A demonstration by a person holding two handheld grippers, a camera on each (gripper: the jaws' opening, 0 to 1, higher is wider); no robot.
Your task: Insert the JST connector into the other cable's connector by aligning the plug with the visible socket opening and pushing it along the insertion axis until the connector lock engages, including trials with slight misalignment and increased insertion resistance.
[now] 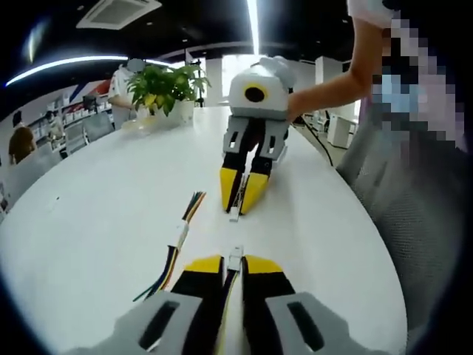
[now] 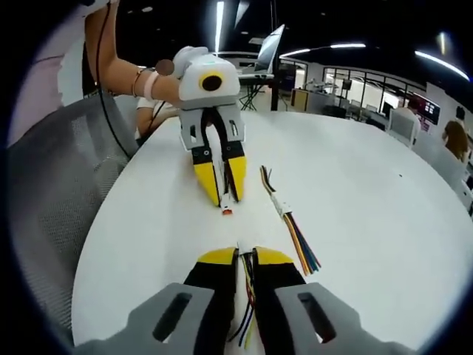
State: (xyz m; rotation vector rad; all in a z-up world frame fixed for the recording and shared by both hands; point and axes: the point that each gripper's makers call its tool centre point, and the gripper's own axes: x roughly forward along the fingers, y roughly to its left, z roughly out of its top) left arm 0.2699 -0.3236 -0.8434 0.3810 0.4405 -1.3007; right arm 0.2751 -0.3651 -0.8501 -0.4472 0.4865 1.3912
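Left gripper view, low centre: yellow-tipped left gripper (image 1: 233, 260) clamps a small white plug (image 1: 235, 257), facing the right gripper (image 1: 240, 198) clamped on a white socket (image 1: 234, 214) above the smooth white table (image 1: 96, 222).

White round table (image 1: 96, 222), a spare joined cable (image 1: 179, 235) of coloured wires and a potted plant (image 1: 166, 92) on it

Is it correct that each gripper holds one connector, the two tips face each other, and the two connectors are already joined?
Not joined. In the left gripper view, the left gripper holds its white connector and the right gripper holds its own connector; bare white table shows between them. The rest is right.
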